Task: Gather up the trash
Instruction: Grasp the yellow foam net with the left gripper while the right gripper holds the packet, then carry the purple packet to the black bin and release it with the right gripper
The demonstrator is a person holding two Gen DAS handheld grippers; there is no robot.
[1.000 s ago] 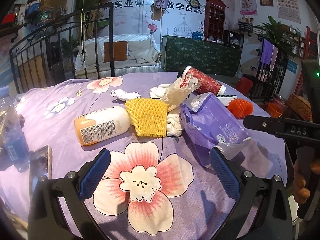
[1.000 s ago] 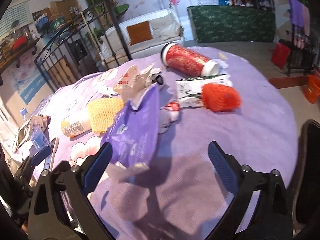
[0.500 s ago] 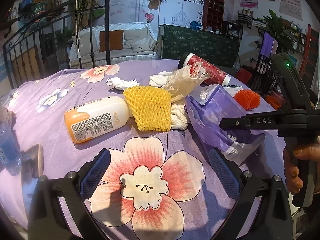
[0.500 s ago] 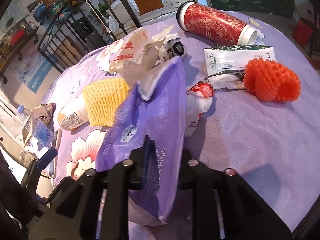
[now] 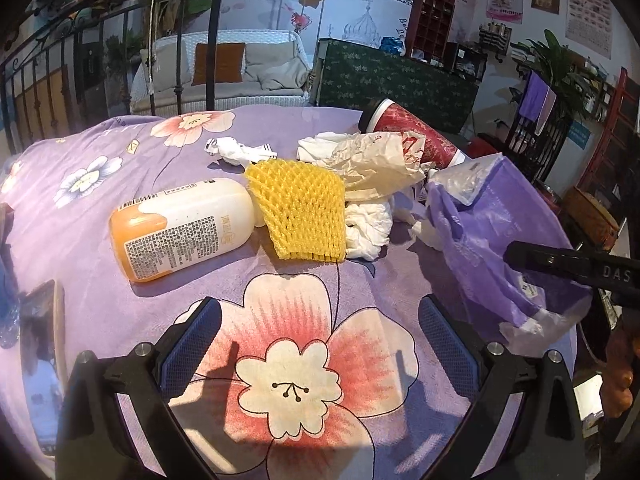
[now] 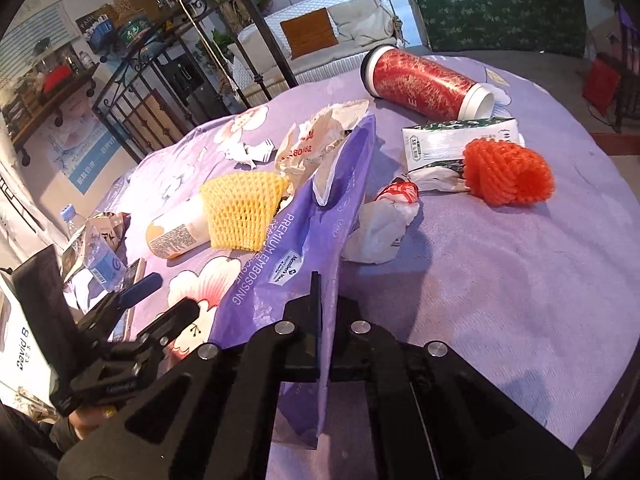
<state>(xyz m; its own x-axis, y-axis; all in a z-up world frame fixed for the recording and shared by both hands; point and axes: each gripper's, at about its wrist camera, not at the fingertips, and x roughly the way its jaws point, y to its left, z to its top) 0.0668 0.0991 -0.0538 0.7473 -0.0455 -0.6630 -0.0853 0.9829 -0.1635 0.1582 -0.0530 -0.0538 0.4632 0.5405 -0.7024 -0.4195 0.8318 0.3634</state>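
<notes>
Trash lies on a purple flowered tablecloth point(image 5: 80, 216). My right gripper point(image 6: 326, 312) is shut on the near end of a purple plastic wrapper point(image 6: 304, 236), lifted at that end; the wrapper also shows in the left wrist view point(image 5: 488, 240). My left gripper point(image 5: 320, 344) is open and empty above the cloth, near a white and orange bottle point(image 5: 180, 232), a yellow foam net point(image 5: 300, 208), crumpled tissue point(image 5: 368, 228) and a paper bag point(image 5: 380, 160).
A red cylinder can point(image 6: 424, 80), a green and white carton point(image 6: 460, 140), an orange foam net point(image 6: 508, 172) and a white wad point(image 6: 380, 232) lie at the right. A water bottle point(image 6: 96, 252) and a phone point(image 5: 40, 352) sit at the left edge.
My right gripper closed on the purple wrapper and raised its near end. The left gripper moved forward toward the bottle and yellow net, still open.
</notes>
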